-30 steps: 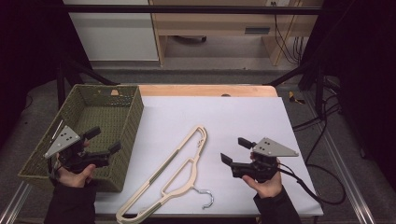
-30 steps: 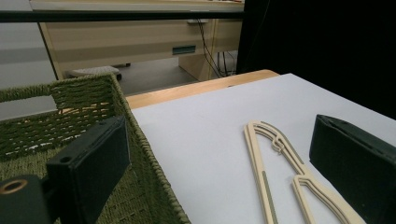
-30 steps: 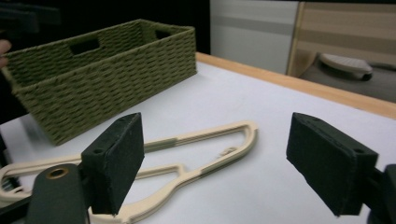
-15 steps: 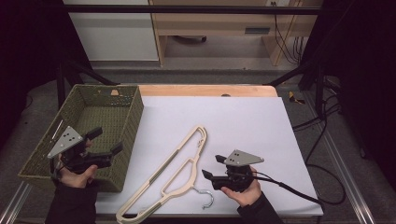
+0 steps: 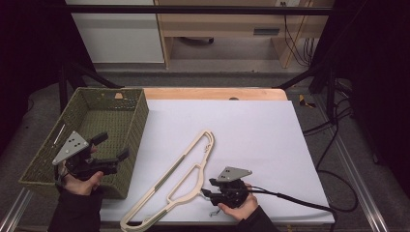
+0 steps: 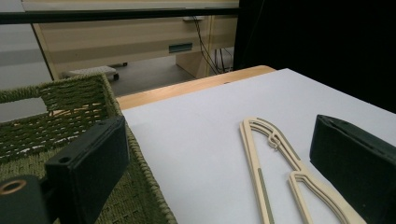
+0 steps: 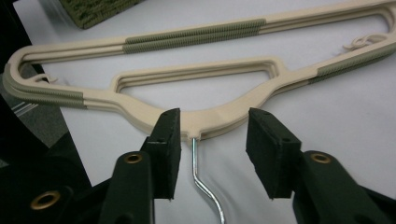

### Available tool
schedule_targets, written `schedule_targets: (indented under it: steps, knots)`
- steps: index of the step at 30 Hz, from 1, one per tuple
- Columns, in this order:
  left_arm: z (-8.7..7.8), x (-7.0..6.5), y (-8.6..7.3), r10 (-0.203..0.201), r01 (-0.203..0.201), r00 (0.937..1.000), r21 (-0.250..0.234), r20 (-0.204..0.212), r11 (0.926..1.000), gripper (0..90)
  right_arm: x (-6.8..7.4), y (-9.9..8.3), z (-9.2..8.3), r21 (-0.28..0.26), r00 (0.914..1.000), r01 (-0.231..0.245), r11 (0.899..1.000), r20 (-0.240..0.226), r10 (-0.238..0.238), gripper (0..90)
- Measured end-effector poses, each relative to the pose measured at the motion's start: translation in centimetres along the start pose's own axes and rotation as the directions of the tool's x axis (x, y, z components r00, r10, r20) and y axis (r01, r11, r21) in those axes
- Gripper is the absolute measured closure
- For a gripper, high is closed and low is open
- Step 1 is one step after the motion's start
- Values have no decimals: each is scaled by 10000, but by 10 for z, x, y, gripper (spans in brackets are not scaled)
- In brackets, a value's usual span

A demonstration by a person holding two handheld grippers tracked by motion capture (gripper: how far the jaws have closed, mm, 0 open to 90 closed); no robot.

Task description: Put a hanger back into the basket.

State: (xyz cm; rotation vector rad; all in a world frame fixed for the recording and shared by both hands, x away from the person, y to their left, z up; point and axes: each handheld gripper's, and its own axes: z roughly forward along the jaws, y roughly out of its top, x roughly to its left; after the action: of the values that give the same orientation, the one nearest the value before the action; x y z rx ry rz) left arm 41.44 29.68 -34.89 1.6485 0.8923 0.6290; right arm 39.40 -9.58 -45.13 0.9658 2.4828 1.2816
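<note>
High view: right gripper (image 5: 209, 185) has advanced to the hanger (image 5: 186, 169).

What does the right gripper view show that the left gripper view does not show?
Right gripper view: the open right claw straddles the hanger's metal hook at the neck, and grey ribbed grips run along the arms. Left gripper view: the open left claw sits over the woven basket's rim, with furniture behind. Both: the cream hanger on the white table surface.
</note>
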Motion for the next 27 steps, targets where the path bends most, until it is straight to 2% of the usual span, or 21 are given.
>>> schedule_targets:
  steps: [2, 8, 14, 19, 27]
  knots:
    - [1, -2, 0, 69, -69, 10000, 22, 42, 10000, 45, 3, -5, 6, 251, 9998, 61, 9997, -200, -56, 611]
    - [5, -8, 0, 149, -150, 9998, 94, 162, 9998, 45, 6, -12, 17, 655, 9997, 101, 9978, -209, -88, 712]
    - [11, -15, -1, 295, -304, 9992, 313, 277, 9990, 47, 8, -14, 20, 718, 9996, -146, 9973, -247, 164, 790]
    - [18, -24, -3, 457, -482, 9978, 525, 478, 9975, 47, 6, -16, 23, 765, 9996, -69, 9970, -281, 90, 866]
    - [26, -41, -5, 644, -713, 9943, 804, 853, 9942, 51, 6, -16, 23, 744, 9994, -261, 9969, -216, 278, 888]
